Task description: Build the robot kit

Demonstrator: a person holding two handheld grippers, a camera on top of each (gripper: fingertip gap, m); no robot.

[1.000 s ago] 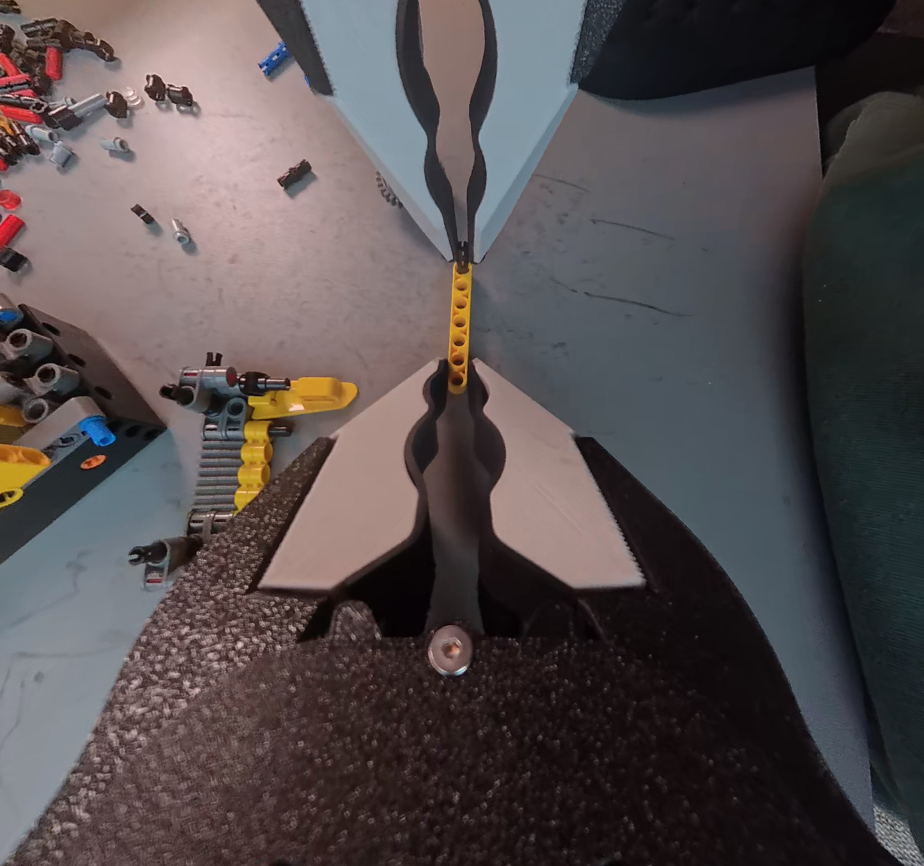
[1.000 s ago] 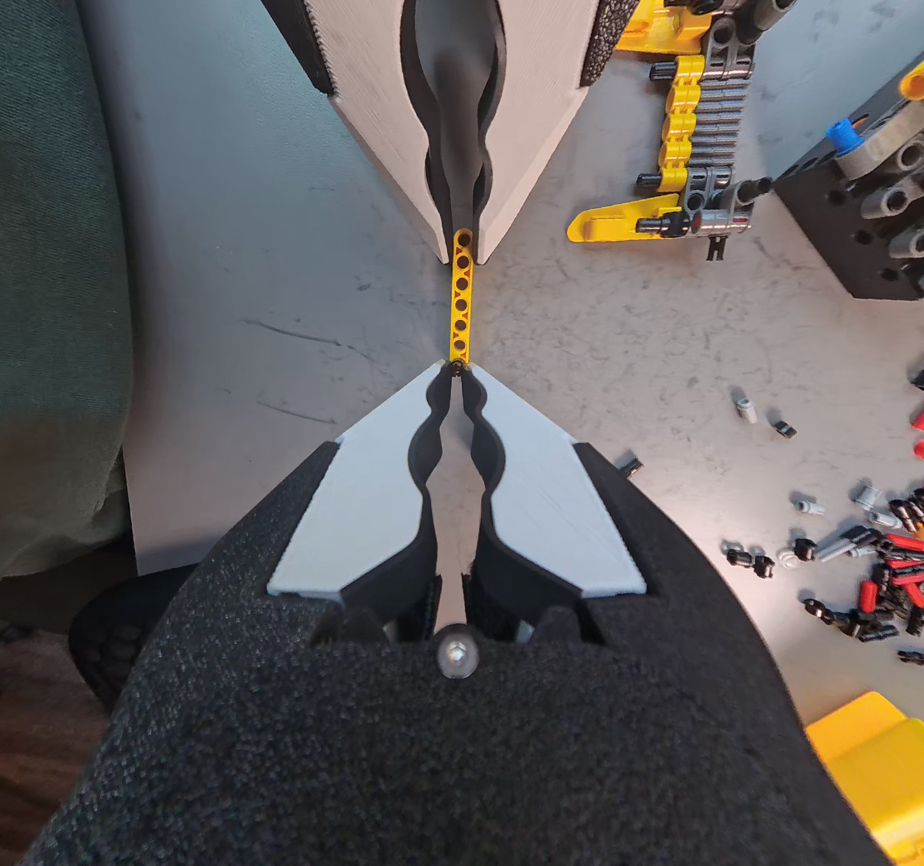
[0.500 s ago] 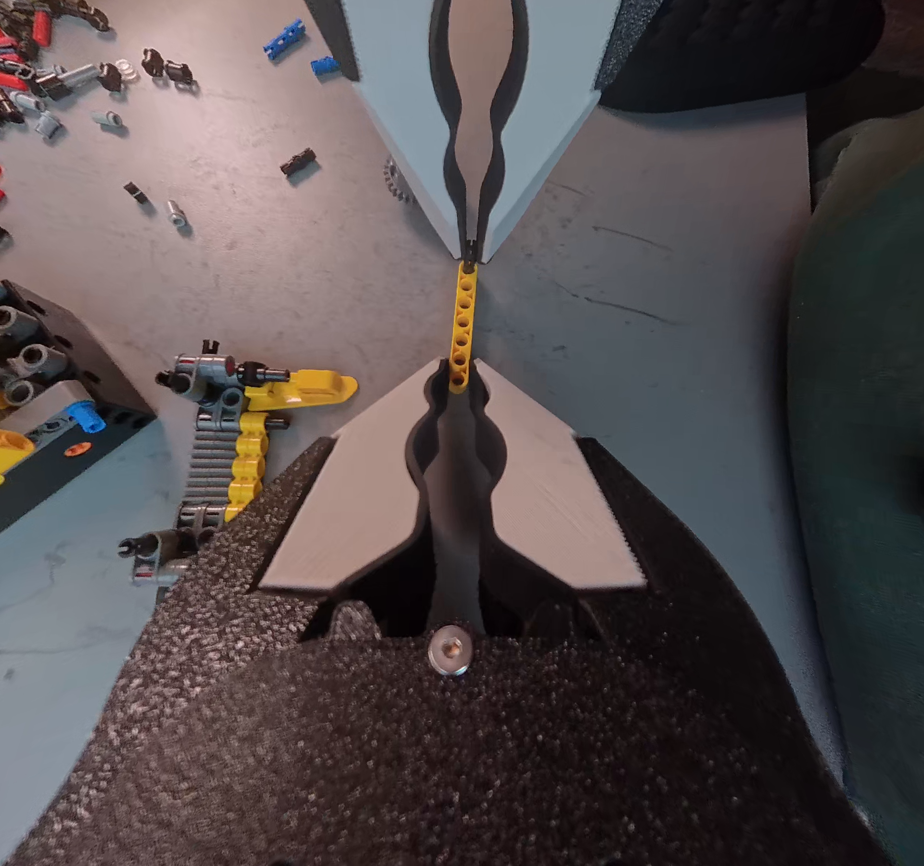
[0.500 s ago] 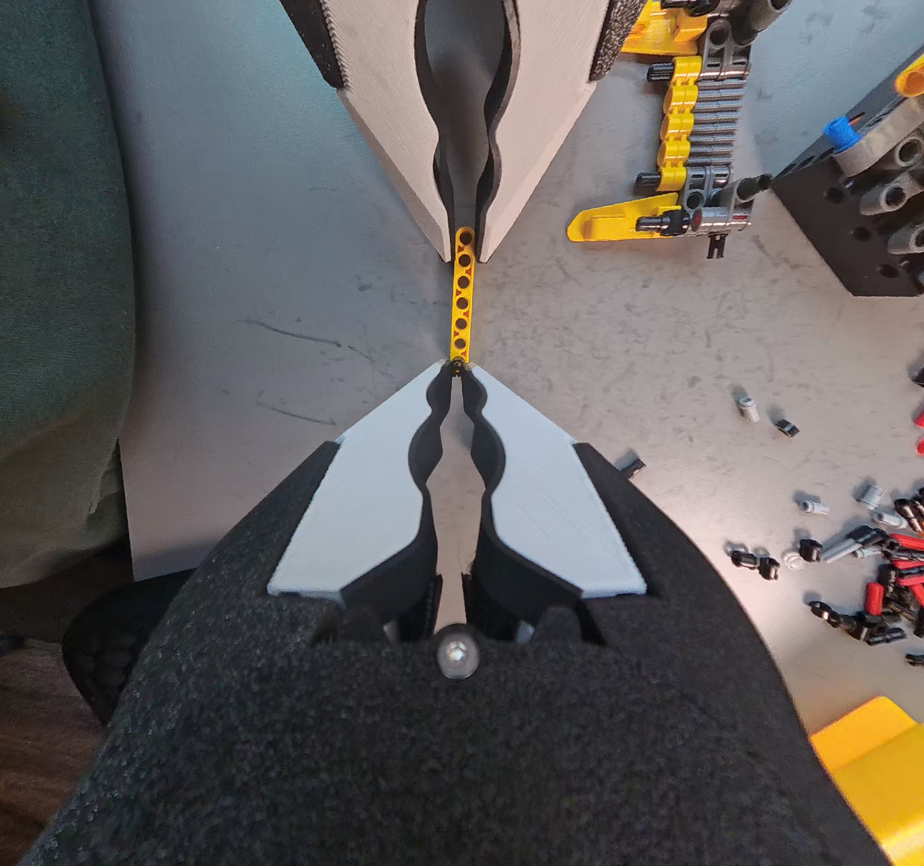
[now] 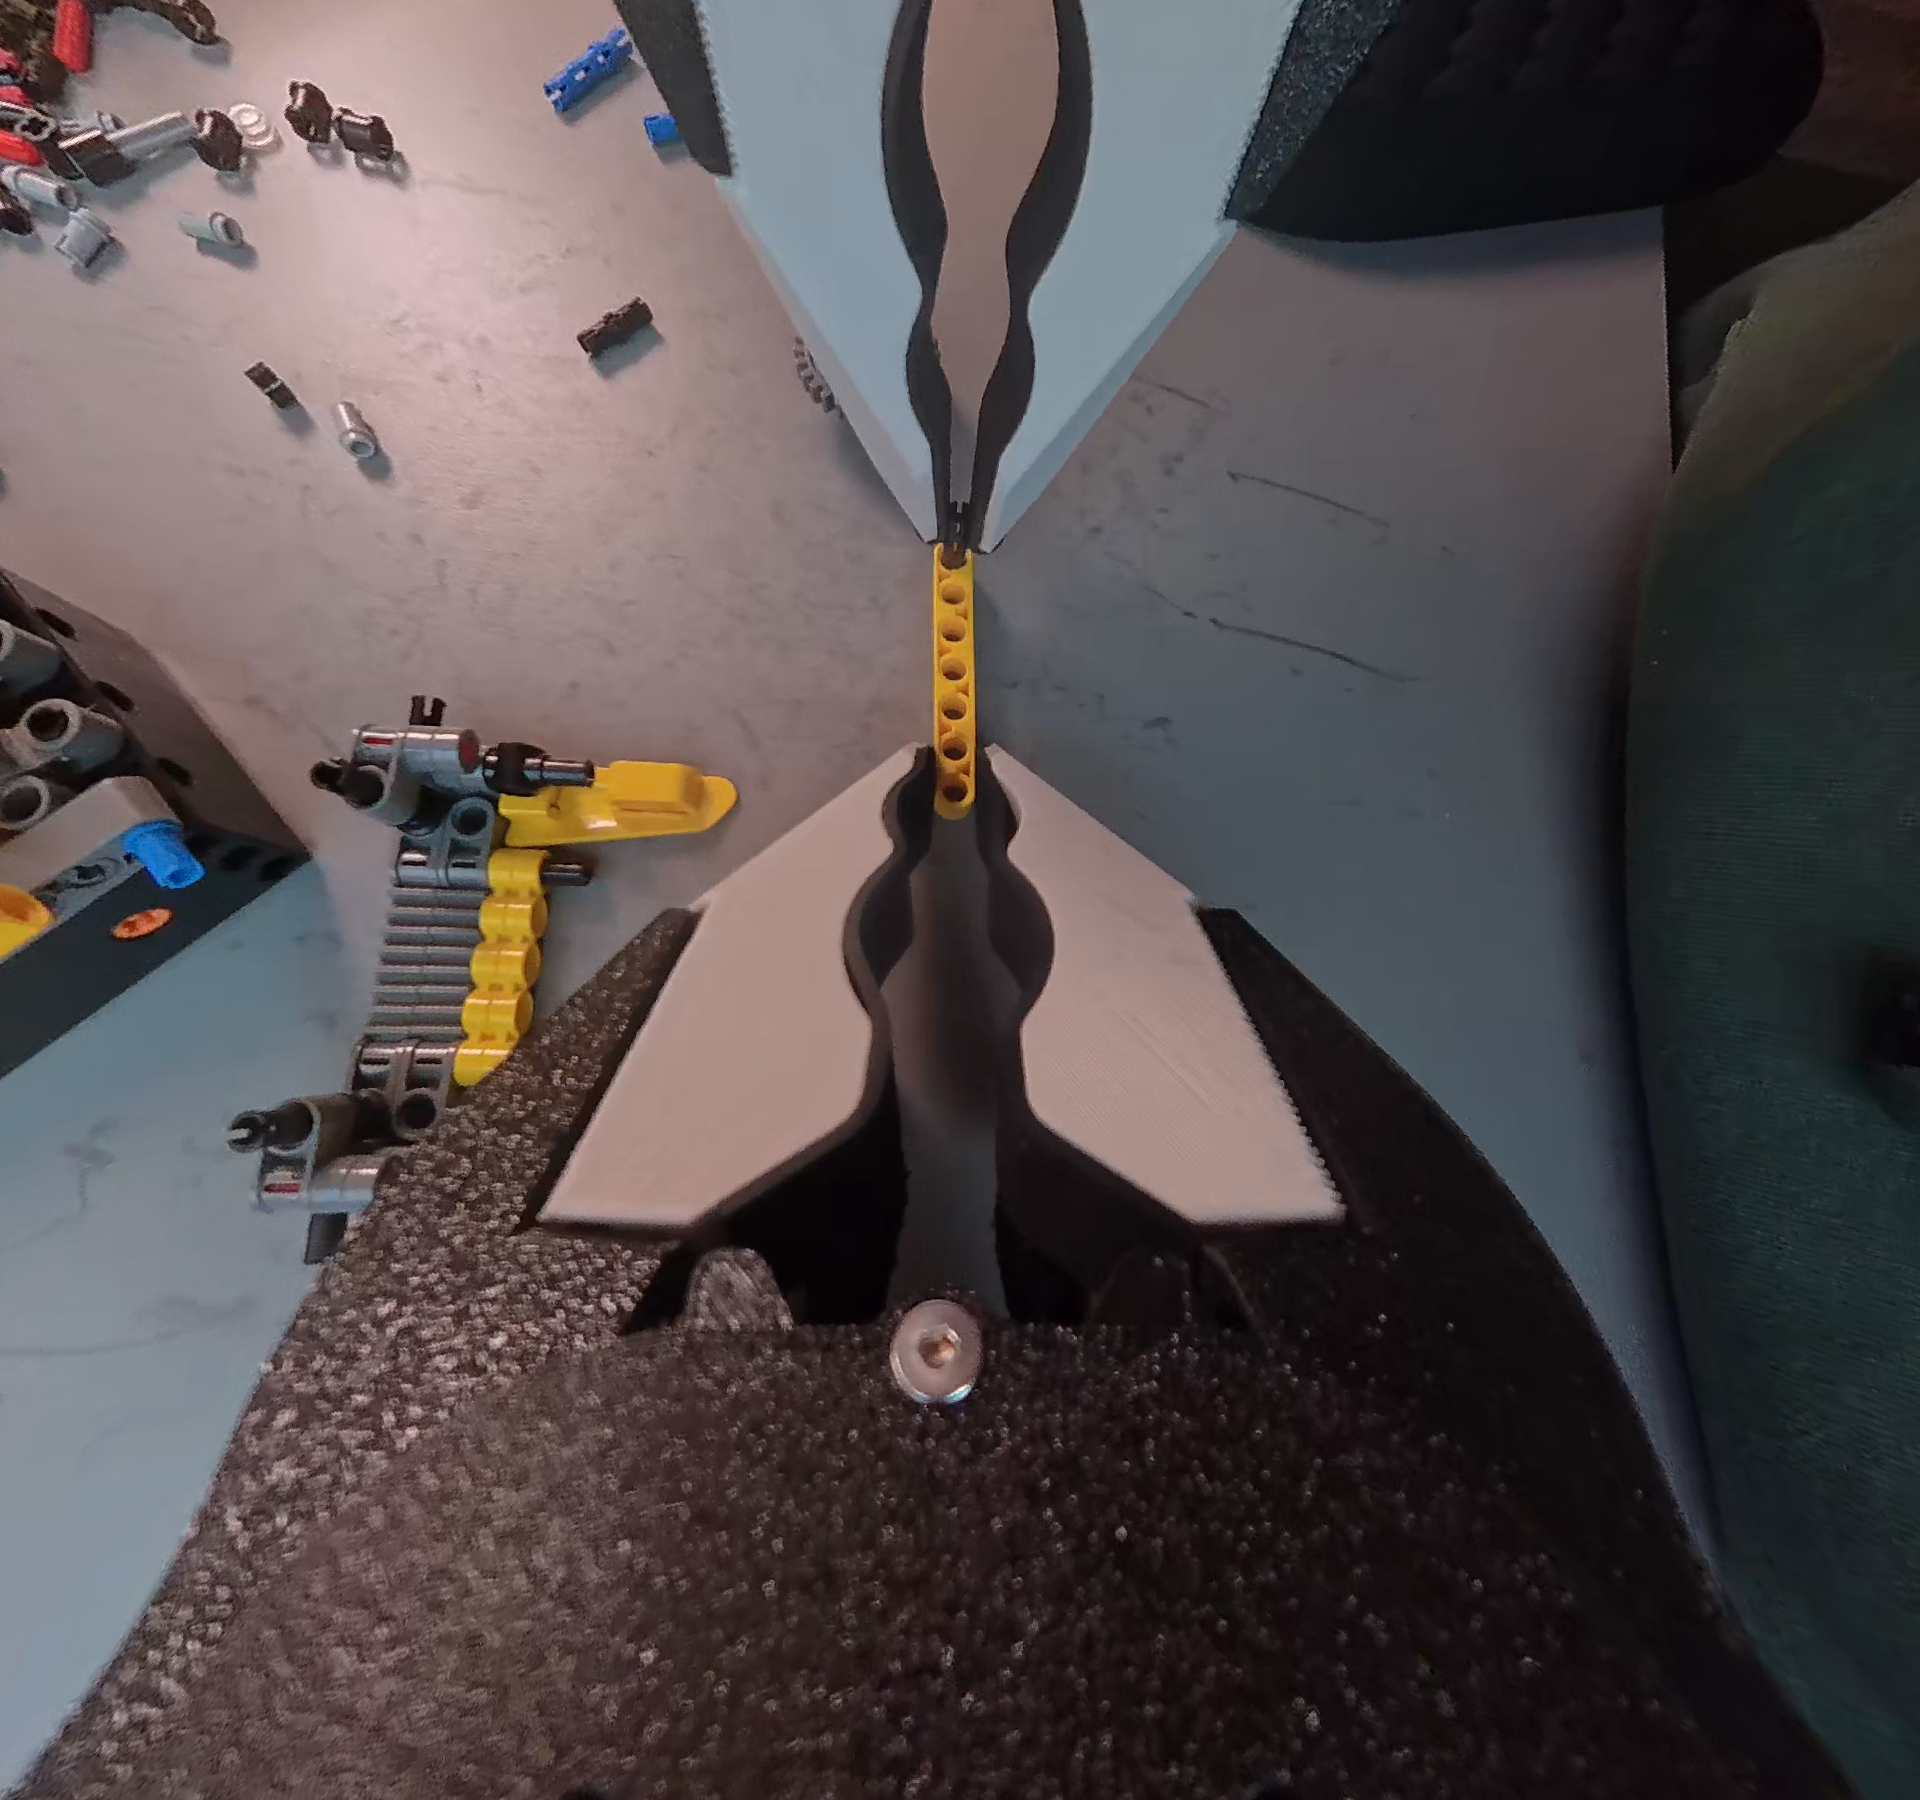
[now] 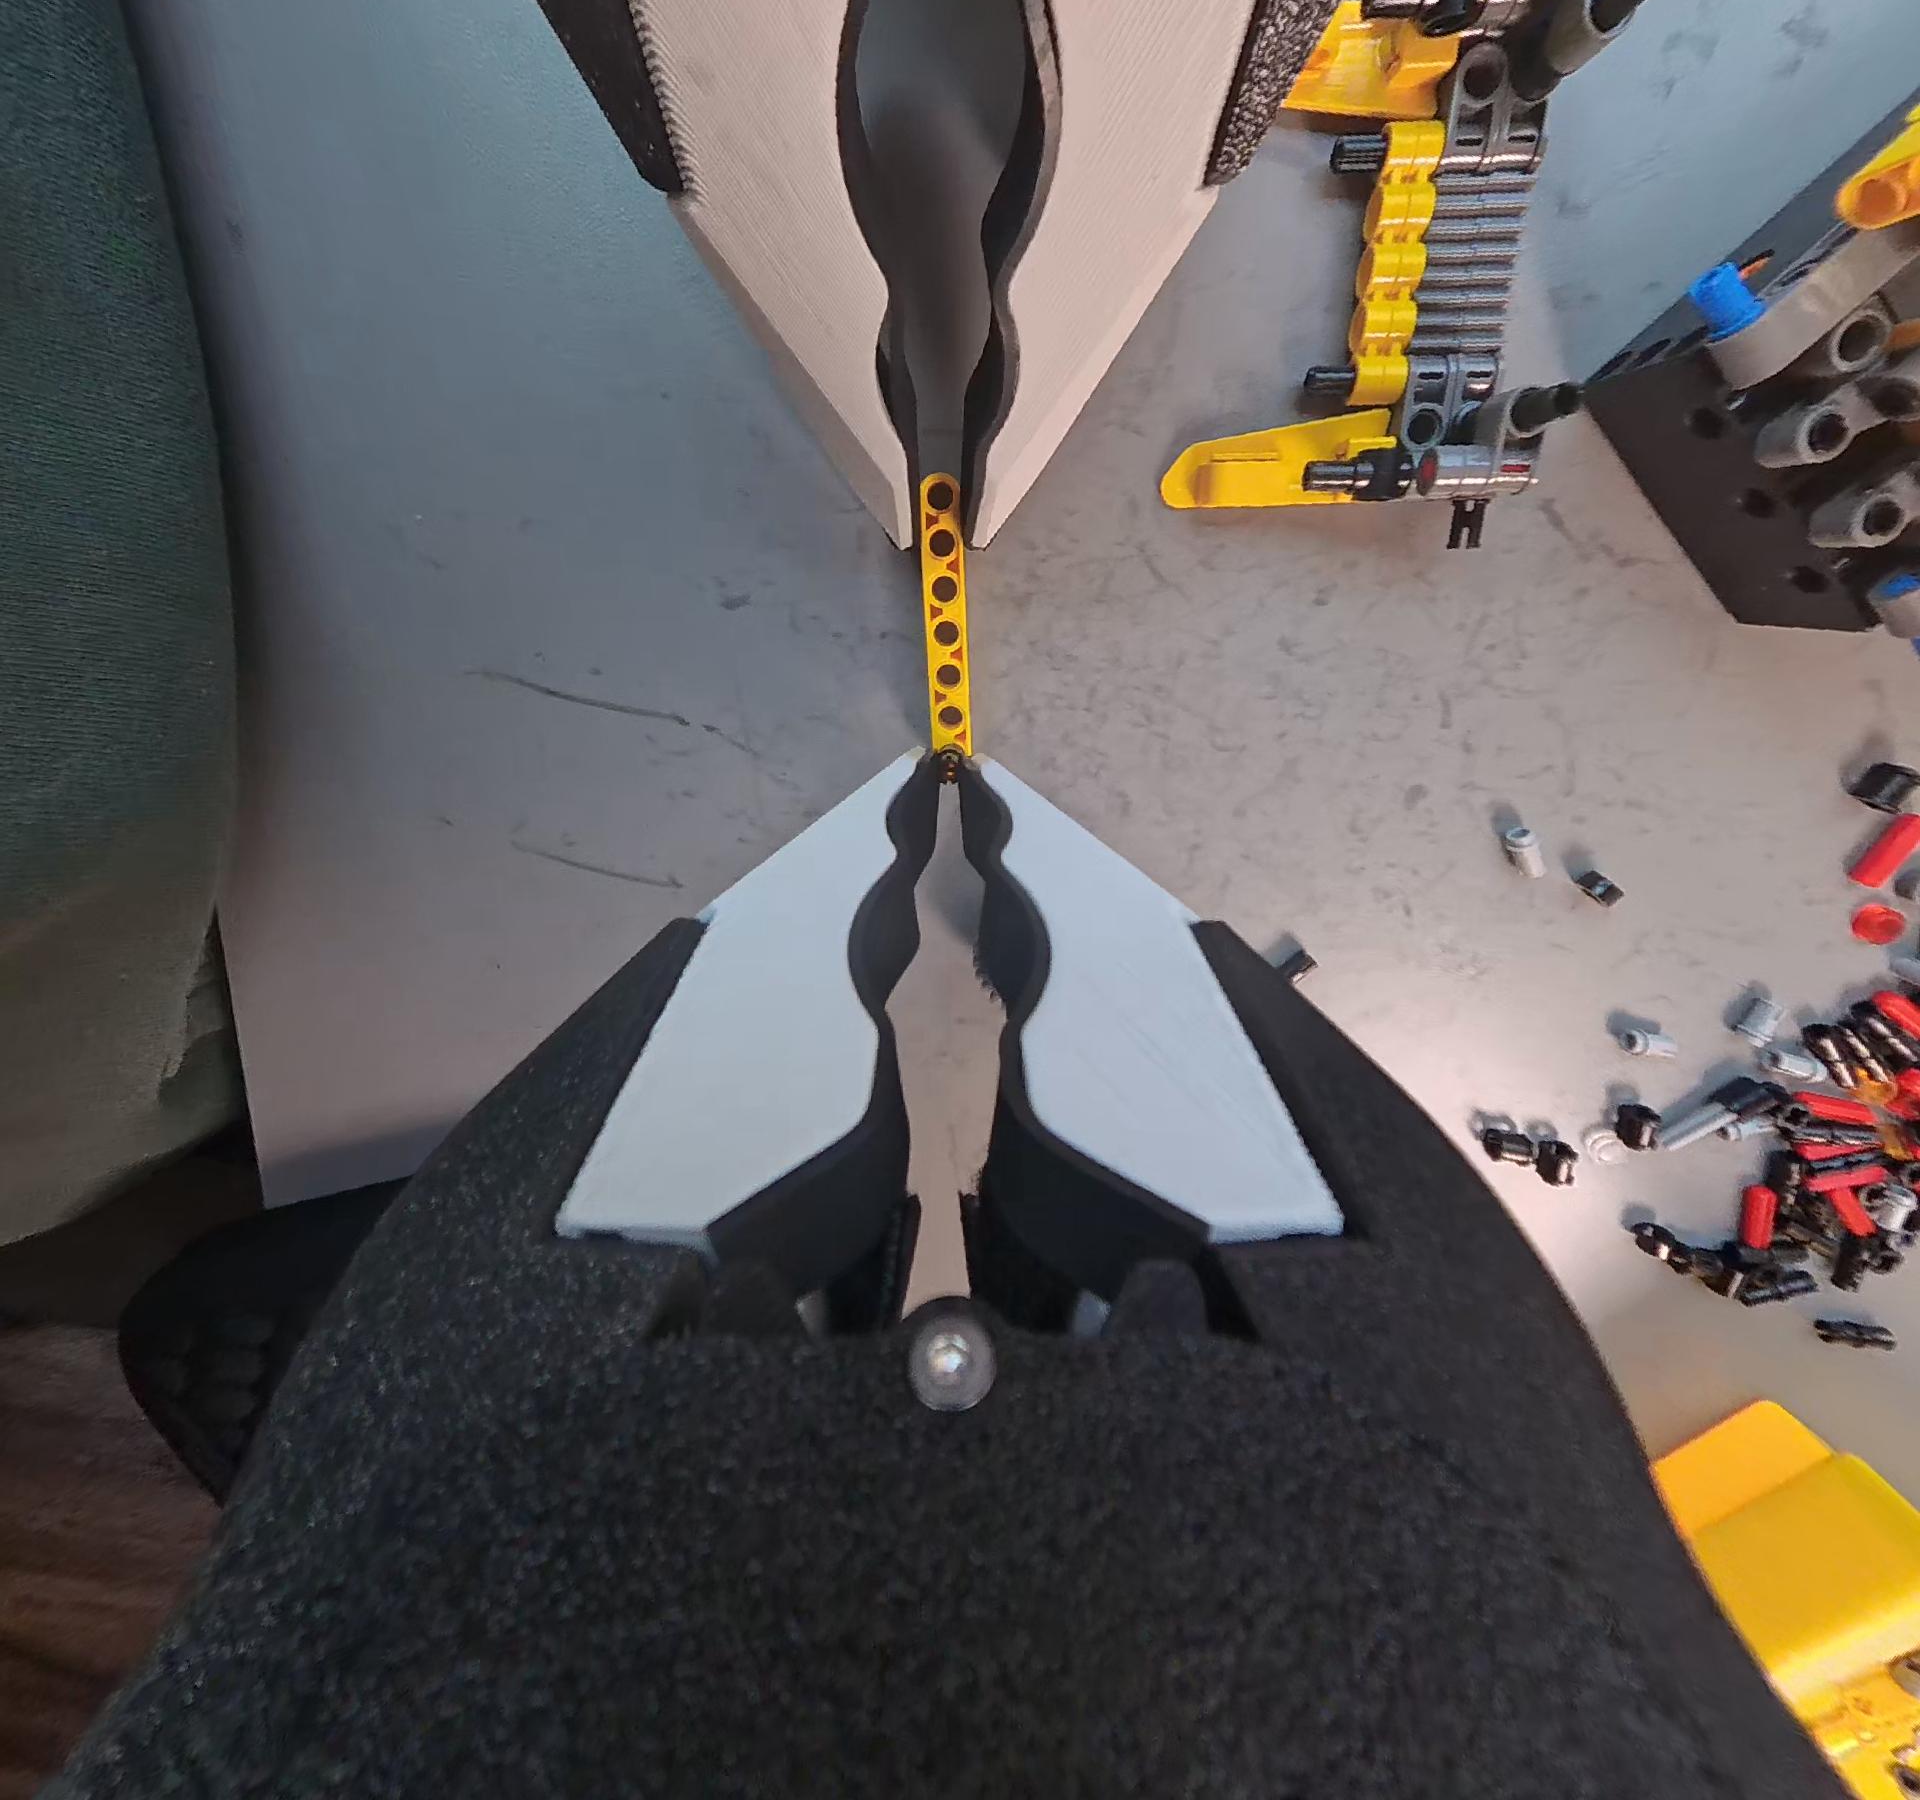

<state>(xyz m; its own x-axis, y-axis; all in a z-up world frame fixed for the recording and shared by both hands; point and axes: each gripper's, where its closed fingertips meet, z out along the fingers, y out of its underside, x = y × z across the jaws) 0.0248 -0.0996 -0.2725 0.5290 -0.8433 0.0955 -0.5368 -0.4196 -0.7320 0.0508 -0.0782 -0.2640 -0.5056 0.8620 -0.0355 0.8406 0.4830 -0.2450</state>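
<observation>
A pale grey bench [image 5: 1351,524], scuffed and marked with thin dark scratches, fills both views. Past its edge lie dark green fabric [image 6: 94,503] and a strip of brown floor [image 6: 83,1501].

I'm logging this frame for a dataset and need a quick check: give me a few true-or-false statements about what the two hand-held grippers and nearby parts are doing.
1. The yellow beam spans between both hand-held grippers. True.
2. The left hand-held gripper is empty. False: it grips one beam end.
3. The right hand-held gripper pinches a black pin at the beam's other end. True.
4. The yellow-and-grey assembly hangs from the beam. False: it lies apart on the table.
</observation>
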